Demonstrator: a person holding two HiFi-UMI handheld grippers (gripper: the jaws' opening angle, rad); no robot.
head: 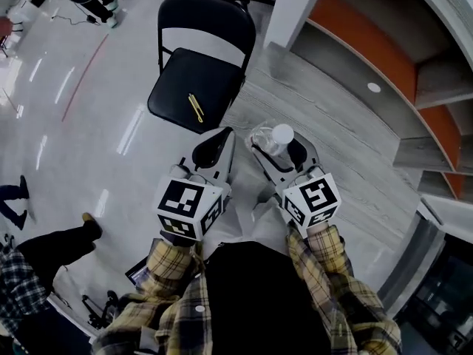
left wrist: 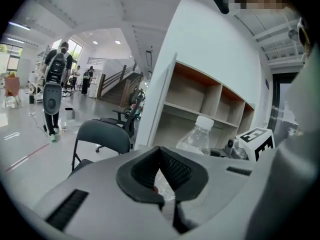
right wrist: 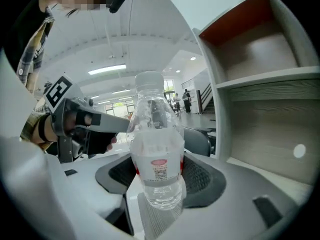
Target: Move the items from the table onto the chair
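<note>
Ahead of both grippers, the chair (head: 181, 76) held one yellow item (head: 195, 107); the right gripper (head: 279, 146) clamped a bottle (right wrist: 156, 149), the left gripper (head: 219, 136) a clear wrapper (left wrist: 161, 187), both undelivered.

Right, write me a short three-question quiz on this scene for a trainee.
1. True or false: the right gripper is empty.
2. What already lies on the seat of the chair?
3. The cap of the bottle is: A red, B white, C blue.

Key
1. False: it is shut on the clear bottle.
2. A thin yellow item; what it is exactly is too small to tell.
3. B.
</note>
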